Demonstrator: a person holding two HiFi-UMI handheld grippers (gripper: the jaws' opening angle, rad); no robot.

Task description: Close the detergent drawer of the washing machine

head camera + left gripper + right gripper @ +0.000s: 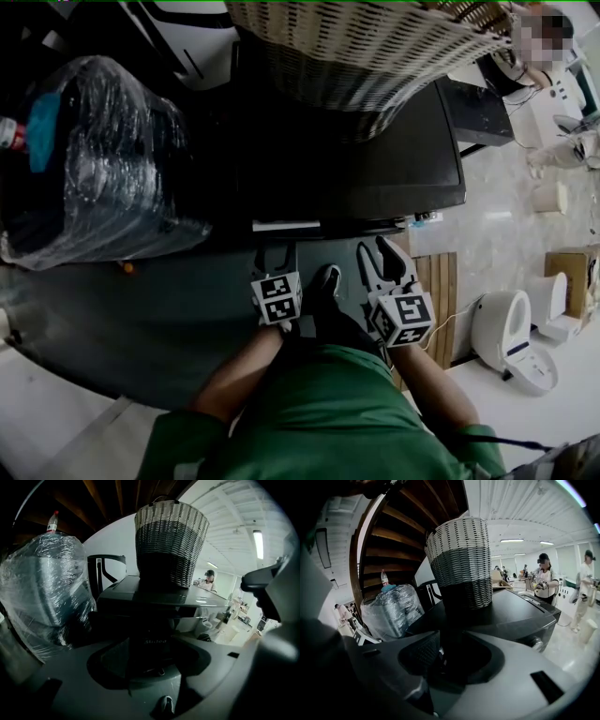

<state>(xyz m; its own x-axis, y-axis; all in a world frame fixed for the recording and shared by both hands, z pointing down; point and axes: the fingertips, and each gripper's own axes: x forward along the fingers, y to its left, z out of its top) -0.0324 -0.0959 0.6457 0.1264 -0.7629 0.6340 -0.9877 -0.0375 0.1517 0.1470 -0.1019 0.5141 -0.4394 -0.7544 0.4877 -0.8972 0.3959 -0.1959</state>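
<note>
The black washing machine stands ahead of me with a wicker basket on its lid. A pale strip at its front top edge looks like the detergent drawer; I cannot tell how far out it sits. My left gripper hangs just below that strip, jaws apart and empty. My right gripper is open beside it, near the machine's front right part, holding nothing. The left gripper view shows the machine and basket close ahead. The right gripper view shows the same machine and basket.
A large bundle wrapped in clear film, with a red-capped bottle on it, stands left of the machine. White toilets and a cardboard box sit on the pale floor to the right. My shoe is between the grippers.
</note>
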